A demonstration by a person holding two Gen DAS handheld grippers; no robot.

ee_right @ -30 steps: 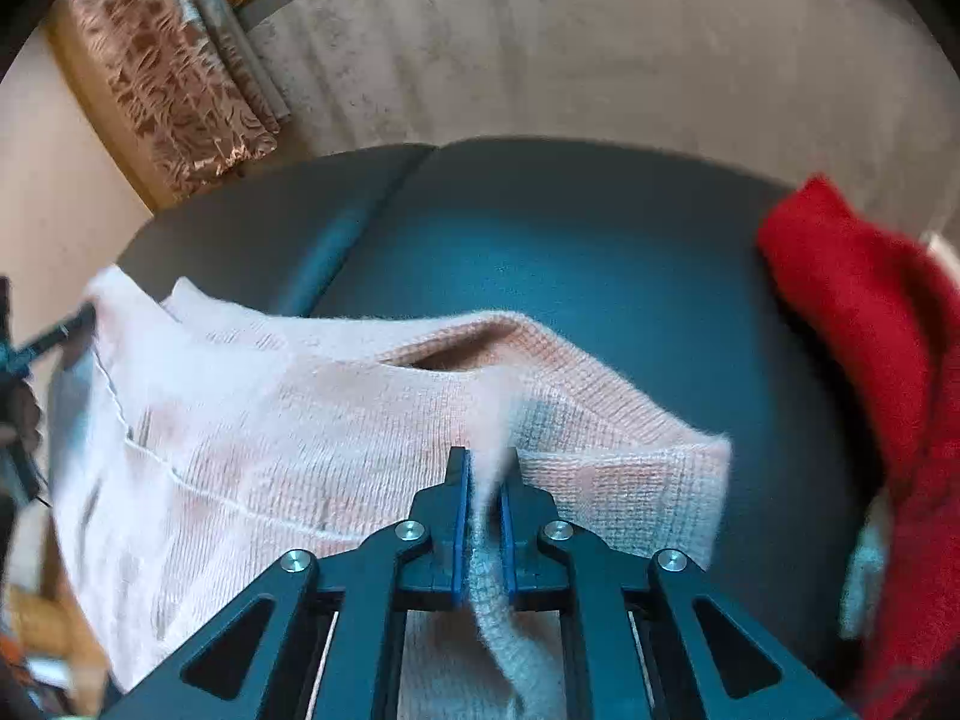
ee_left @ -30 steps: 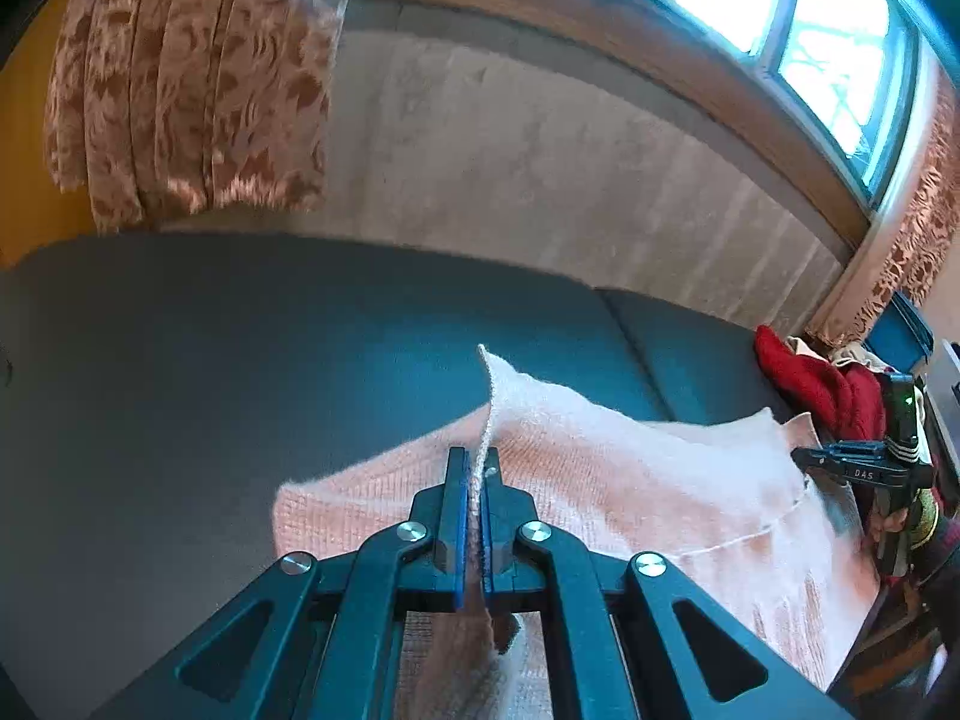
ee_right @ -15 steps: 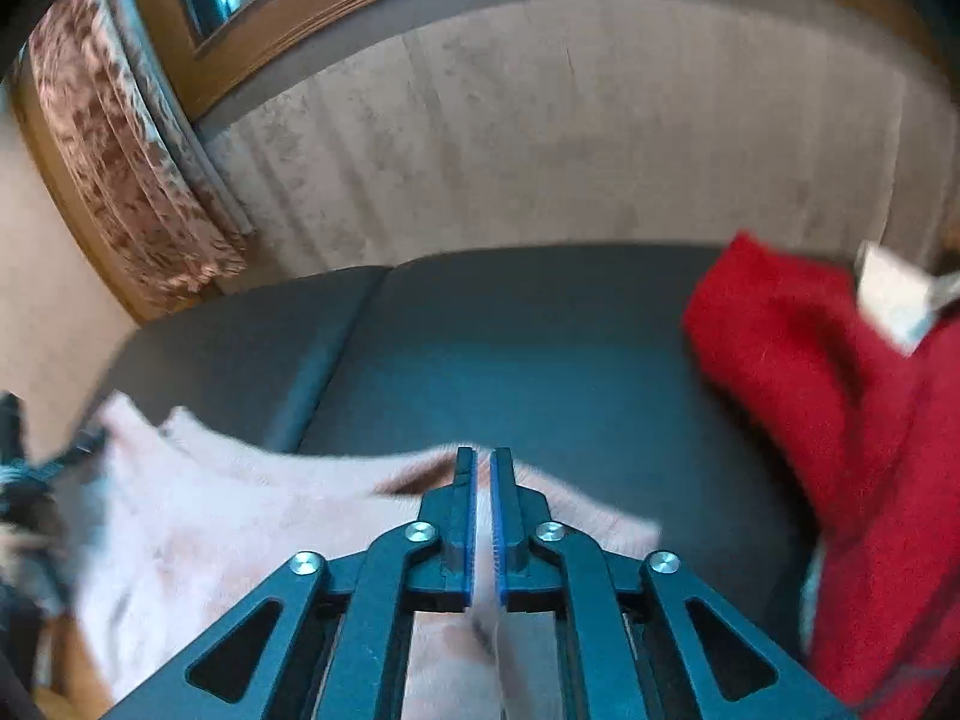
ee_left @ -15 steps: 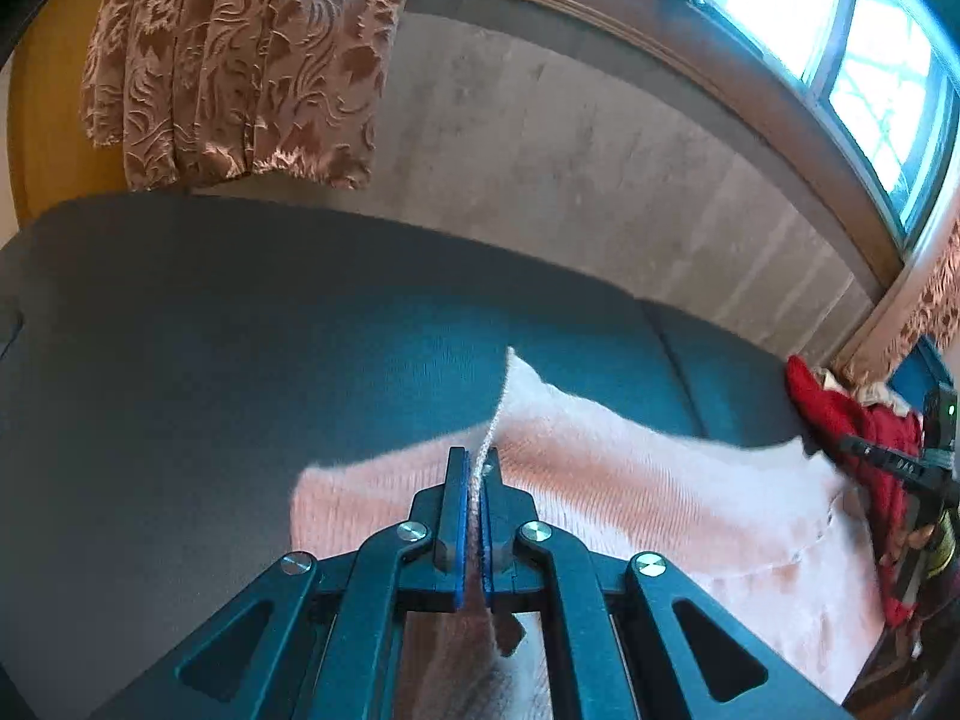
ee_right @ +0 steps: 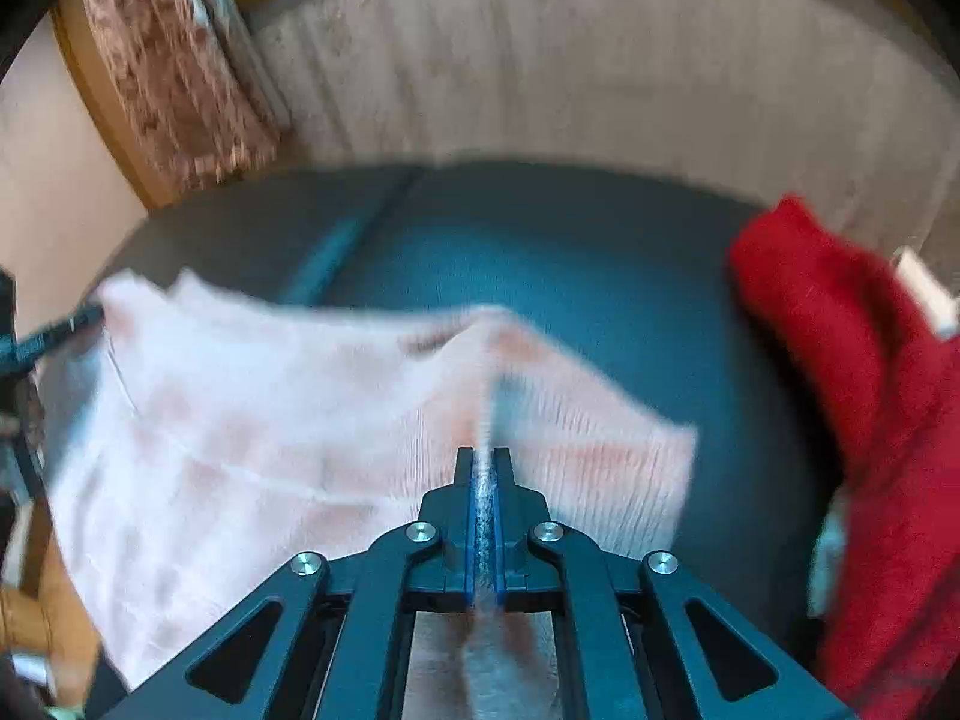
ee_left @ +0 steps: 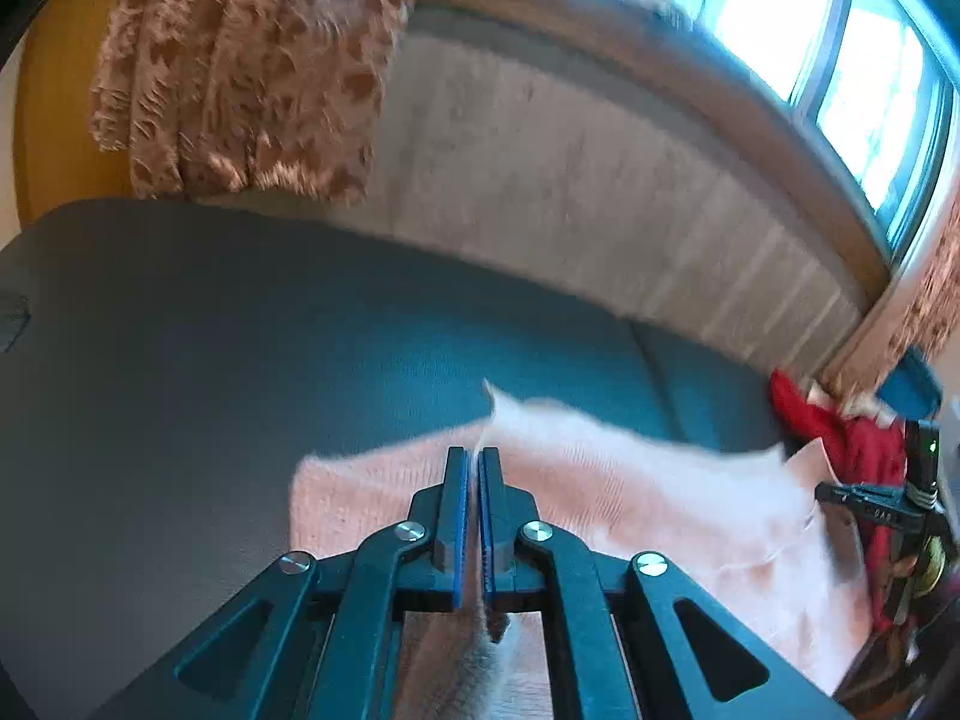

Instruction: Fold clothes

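A pale pink knit sweater (ee_left: 630, 498) is stretched over the dark grey sofa seat (ee_left: 240, 348), held up by both grippers. My left gripper (ee_left: 472, 456) is shut on one edge of the sweater, with a corner of cloth sticking up past the fingertips. My right gripper (ee_right: 483, 456) is shut on the opposite edge of the sweater (ee_right: 270, 420). The right gripper also shows in the left wrist view (ee_left: 864, 495) at the far right, and the left gripper tip shows in the right wrist view (ee_right: 54, 333) at the far left. Both views are blurred by motion.
A red garment (ee_right: 852, 372) lies heaped on the sofa's right end; it also shows in the left wrist view (ee_left: 840, 426). A ribbed wall (ee_left: 570, 180), patterned curtains (ee_left: 252, 60) and a window (ee_left: 840, 30) stand behind the sofa.
Both grippers, still shut on the sweater, have moved it. The right wrist view tilted up, then back down toward the seat, and the sweater now spreads wider over it.
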